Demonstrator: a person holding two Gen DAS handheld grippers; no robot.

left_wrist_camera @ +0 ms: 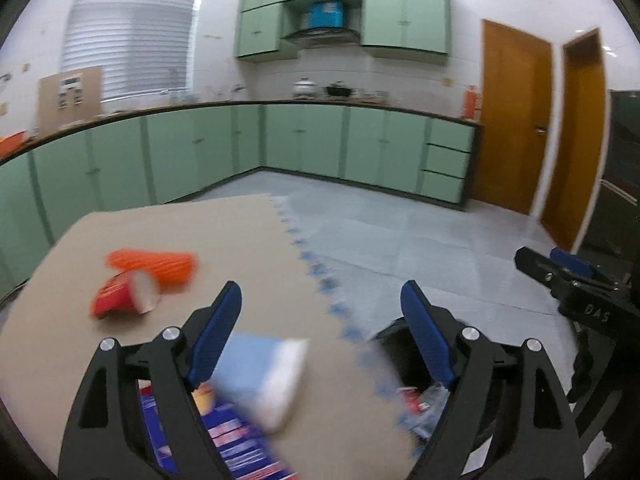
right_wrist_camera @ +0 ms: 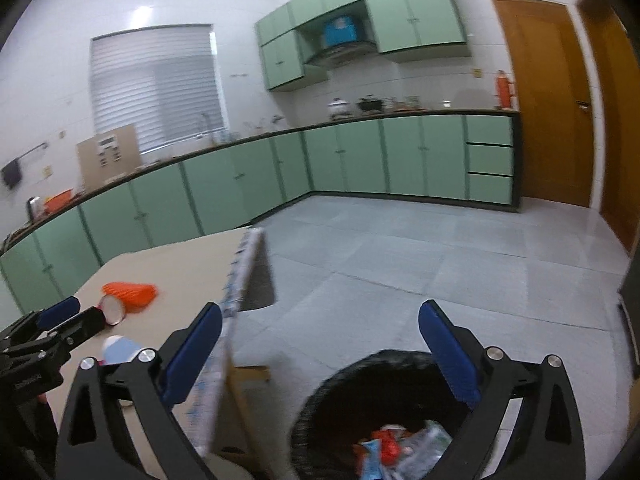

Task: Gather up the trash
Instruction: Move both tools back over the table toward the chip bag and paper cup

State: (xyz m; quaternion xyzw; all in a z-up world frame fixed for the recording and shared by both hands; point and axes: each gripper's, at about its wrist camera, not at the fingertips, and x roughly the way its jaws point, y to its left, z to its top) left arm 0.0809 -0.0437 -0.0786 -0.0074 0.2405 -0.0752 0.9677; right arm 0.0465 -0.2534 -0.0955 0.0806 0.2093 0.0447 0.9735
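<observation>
- My left gripper [left_wrist_camera: 322,292] has its fingers spread wide with nothing clamped; the blue-and-white paper cup [left_wrist_camera: 264,376] shows in the gap between them, low in the left wrist frame, but the pads are clear of it.
- My right gripper [right_wrist_camera: 320,316] is also wide apart and empty. It hangs over the bin [right_wrist_camera: 332,396], whose black liner fills the lower centre of the right wrist frame and already holds crumpled wrappers.
- The trash not yet collected lies on the bench [left_wrist_camera: 240,240]: a red cup [left_wrist_camera: 124,294] on its side at middle left of the left wrist frame, its white mouth turned toward my fingers, touching an orange ribbed piece [left_wrist_camera: 160,264] just behind it. A blue printed packet [left_wrist_camera: 236,440] sits at the bottom edge, under the left fingers.
- What matters next, I judge: the bench trash all lies left of the bin, so my left hand is the nearer one. The blue-and-white cup is closest; blur hides its long axis.
</observation>
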